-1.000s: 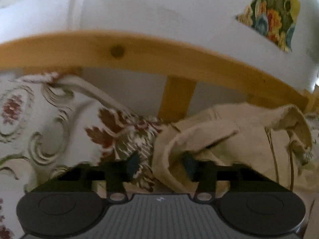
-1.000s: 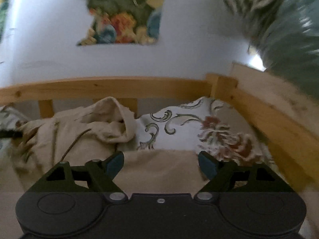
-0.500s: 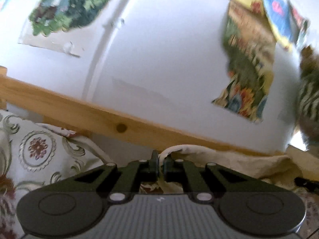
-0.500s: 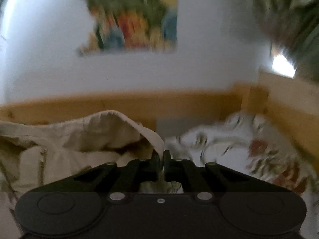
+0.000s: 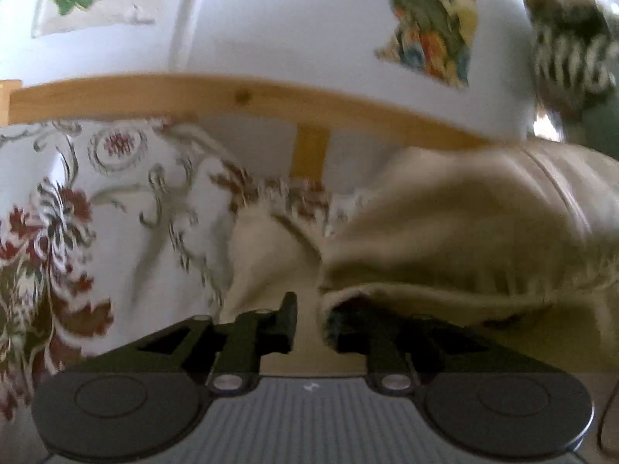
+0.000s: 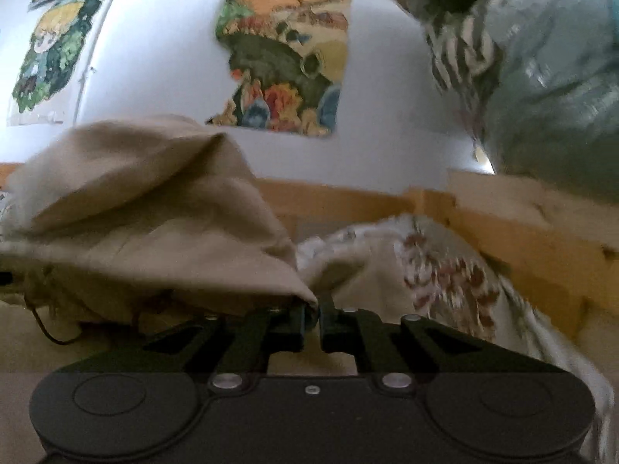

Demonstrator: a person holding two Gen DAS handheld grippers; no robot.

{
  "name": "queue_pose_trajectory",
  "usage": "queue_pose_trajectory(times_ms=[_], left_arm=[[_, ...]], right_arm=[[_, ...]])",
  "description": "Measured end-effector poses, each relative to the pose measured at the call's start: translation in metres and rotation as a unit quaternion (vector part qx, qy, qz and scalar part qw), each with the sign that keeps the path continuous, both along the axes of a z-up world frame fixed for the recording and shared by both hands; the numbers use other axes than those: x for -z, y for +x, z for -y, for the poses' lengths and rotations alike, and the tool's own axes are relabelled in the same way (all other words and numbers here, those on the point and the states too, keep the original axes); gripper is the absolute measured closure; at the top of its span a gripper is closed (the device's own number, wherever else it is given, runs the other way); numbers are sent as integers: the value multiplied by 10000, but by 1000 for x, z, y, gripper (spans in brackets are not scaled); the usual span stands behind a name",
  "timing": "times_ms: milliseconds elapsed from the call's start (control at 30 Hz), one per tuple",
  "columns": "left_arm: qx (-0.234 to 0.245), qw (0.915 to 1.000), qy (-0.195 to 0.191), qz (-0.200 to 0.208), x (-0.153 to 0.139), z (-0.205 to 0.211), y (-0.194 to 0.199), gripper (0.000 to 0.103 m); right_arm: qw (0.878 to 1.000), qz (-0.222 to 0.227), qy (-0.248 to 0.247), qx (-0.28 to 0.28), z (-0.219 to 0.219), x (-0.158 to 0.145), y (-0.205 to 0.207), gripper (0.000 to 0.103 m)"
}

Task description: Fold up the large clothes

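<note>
Beige cotton hooded garment (image 5: 445, 232): heaped on a floral-patterned bedspread (image 5: 96, 212) before a pale wooden bed rail (image 5: 232, 96). Left gripper (image 5: 311, 323): pointing slightly downward, jaws parted and opening, a rolled hem of the garment draped over its right-hand finger (image 5: 348, 328), pads not pressing. Right gripper (image 6: 313, 319): nearly level, jaws close together and opening, a corner of the garment (image 6: 154, 212) pinched between the tips, cloth rising leftward.
</note>
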State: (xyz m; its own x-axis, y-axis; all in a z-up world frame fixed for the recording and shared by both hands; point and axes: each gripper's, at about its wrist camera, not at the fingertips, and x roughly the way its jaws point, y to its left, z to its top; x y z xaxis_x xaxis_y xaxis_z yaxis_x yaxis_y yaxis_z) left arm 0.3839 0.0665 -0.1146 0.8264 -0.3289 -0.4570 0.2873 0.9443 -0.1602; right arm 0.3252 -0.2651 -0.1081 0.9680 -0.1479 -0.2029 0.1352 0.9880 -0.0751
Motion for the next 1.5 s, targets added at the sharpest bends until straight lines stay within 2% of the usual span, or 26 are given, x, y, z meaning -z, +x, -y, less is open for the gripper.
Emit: queue_pose_trajectory(times_ms=[33, 100, 200, 233, 267, 300, 367, 400, 467, 500, 567, 733, 800, 900, 933, 1000, 1100, 1167, 1267, 1300, 1333, 1367, 1400, 1433, 1467, 1500], left_arm=[[40, 9998, 17, -203, 2, 0, -3, 52], [203, 9987, 71, -463, 6, -3, -15, 36], [373, 9982, 216, -417, 8, -10, -46, 21], [397, 9981, 193, -430, 8, -14, -55, 16], [397, 9979, 125, -493, 8, -18, -62, 15], [421, 9973, 2, -603, 7, -23, -66, 15], [433, 9962, -191, -730, 6, -29, -71, 14], [383, 9958, -210, -806, 7, -31, -72, 13], [201, 9941, 16, -1066, 9, -30, -69, 13], [91, 9930, 160, -1164, 11, -30, -67, 13], [-3, 9919, 153, -1261, 11, -36, -69, 13], [-95, 9915, -608, -1145, -3, -62, -75, 11], [29, 9915, -764, -1053, -9, -61, -70, 11], [280, 9916, -789, -987, -17, -47, -61, 9], [362, 9906, -797, -1047, -16, -41, -57, 9], [439, 9877, -872, -1219, -13, -33, -54, 9], [532, 9808, -1061, -1548, 1, -29, -56, 8], [588, 9737, -1181, -1860, 12, -28, -50, 8], [544, 9620, -1376, -2294, 21, -21, -35, 10], [545, 9599, -1441, -2344, 20, -19, -30, 17], [571, 9585, -1482, -2368, 18, -16, -26, 32], [657, 9567, -1509, -2400, 16, -14, -23, 43], [666, 9575, -1446, -2406, 13, -10, -20, 59], [624, 9613, -1323, -2336, 10, -7, -18, 77], [625, 9645, -1241, -2247, 7, -3, -16, 81], [587, 9680, -1162, -2146, 4, 0, -13, 87]], right_arm=[[9999, -90, 90, 86, 2, 6, -3, 85], [9986, -310, 344, 241, 10, 15, -6, 74], [9957, -576, 642, 336, 23, 22, -11, 61], [9951, -658, 646, 351, 26, 23, -14, 50], [9946, -767, 620, 316, 28, 24, -19, 42], [9943, -849, 581, 274, 30, 25, -25, 39], [9935, -1044, 419, 199, 31, 26, -41, 25], [9930, -1123, 335, 138, 31, 27, -50, 23], [9917, -1269, 179, 29, 29, 30, -65, 16], [9913, -1308, 139, -51, 28, 31, -71, 14], [9909, -1335, 32, -185, 25, 30, -80, 11], [9887, -1345, -540, -371, 12, 26, -95, 11], [9887, -1334, -487, -476, 14, 22, -99, 10], [9851, -1537, 239, -735, 27, 15, -97, 10], [9791, -1665, 740, -903, 36, 13, -94, 11], [9700, -1744, 1384, -971, 50, 10, -94, 12], [9558, -1866, 1970, -1136, 67, 5, -102, 12], [9400, -1856, 2529, -1342, 76, 3, -108, 12], [9089, -1870, 3375, -1584, 78, 10, -105, 12], [9018, -1957, 3526, -1552, 75, 15, -98, 12], [8972, -2103, 3600, -1458, 70, 22, -89, 13], [8965, -2190, 3582, -1412, 64, 27, -80, 21], [8982, -2217, 3533, -1385, 58, 31, -72, 29], [9012, -2188, 3469, -1399, 51, 32, -65, 53], [9065, -2149, 3337, -1439, 44, 31, -58, 79], [9126, -2147, 3142, -1497, 36, 28, -51, 87]])
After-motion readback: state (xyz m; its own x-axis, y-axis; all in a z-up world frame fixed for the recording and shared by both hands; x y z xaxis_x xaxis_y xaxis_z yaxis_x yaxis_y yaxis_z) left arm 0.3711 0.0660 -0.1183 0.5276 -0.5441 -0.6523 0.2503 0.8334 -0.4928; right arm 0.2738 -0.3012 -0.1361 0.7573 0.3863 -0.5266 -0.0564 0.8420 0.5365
